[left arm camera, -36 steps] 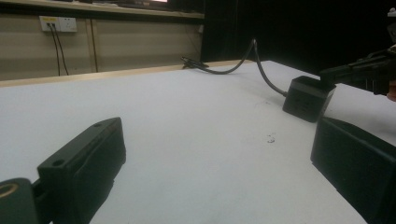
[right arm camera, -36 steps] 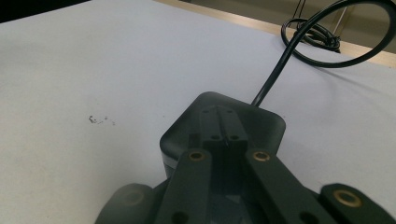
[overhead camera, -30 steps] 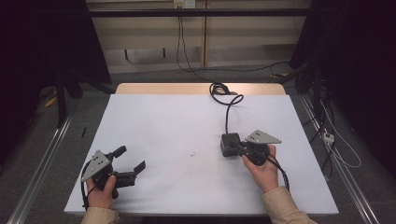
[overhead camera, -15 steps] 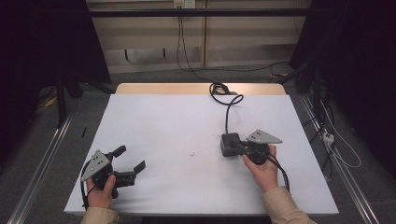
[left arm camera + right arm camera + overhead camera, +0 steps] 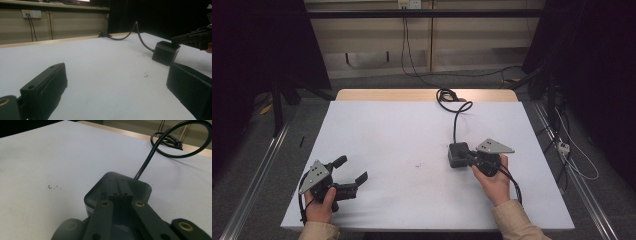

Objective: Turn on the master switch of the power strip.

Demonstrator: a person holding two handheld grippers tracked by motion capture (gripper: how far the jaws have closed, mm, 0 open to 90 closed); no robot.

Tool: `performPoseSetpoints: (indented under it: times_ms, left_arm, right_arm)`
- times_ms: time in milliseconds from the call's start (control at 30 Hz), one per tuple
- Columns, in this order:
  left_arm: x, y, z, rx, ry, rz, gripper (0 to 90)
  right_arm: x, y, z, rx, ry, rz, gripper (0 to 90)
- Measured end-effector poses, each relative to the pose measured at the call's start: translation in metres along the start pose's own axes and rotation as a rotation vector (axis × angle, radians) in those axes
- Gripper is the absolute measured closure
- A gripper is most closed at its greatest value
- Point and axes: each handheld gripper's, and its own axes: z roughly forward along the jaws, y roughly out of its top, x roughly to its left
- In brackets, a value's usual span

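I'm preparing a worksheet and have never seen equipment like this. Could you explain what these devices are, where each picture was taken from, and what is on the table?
A person holds a black two-jaw gripper in each hand at a white-topped table. The high view looks down from above the person's side. The other two pictures come from cameras riding on the grippers.

The left gripper has its jaws spread wide with nothing between them. The right gripper has its jaws together, lying over the top of a small black box-shaped power adapter; no grip on it can be seen. The adapter's black cable runs to a coil at the table's far edge.
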Motion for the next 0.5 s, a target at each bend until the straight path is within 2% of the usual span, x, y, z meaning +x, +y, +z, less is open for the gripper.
performPoseSetpoints:
  times_ms: [100, 167, 267, 333, 500]
  left_arm:
    - [0.0005, 0.0, -0.0008, 0.0, 0.001, 0.0, 2.9]
    - [0.0009, 0.0002, -0.0015, -0.004, 0.001, 0.004, 2.8]
    - [0.0005, 0.0003, -0.0019, -0.005, 0.0, 0.002, 2.8]
    - [0.0004, 0.0002, -0.002, -0.005, 0.001, 0.002, 2.9]
    - [0.0006, 0.0005, -0.0022, -0.004, 0.0, 0.003, 2.9]
  right_arm:
    - [-0.0003, -0.0001, 0.0005, -0.007, 0.011, 0.013, 90.0]
    - [-0.0001, 0.0005, 0.0002, -0.02, 0.009, 0.003, 90.0]
    - [0.0009, 0.002, -0.0012, -0.035, 0.012, 0.015, 78.6]
    - [0.001, 0.0023, -0.0013, -0.034, 0.017, 0.018, 78.4]
    - [0.0013, 0.0026, -0.0014, -0.039, 0.029, 0.022, 69.0]
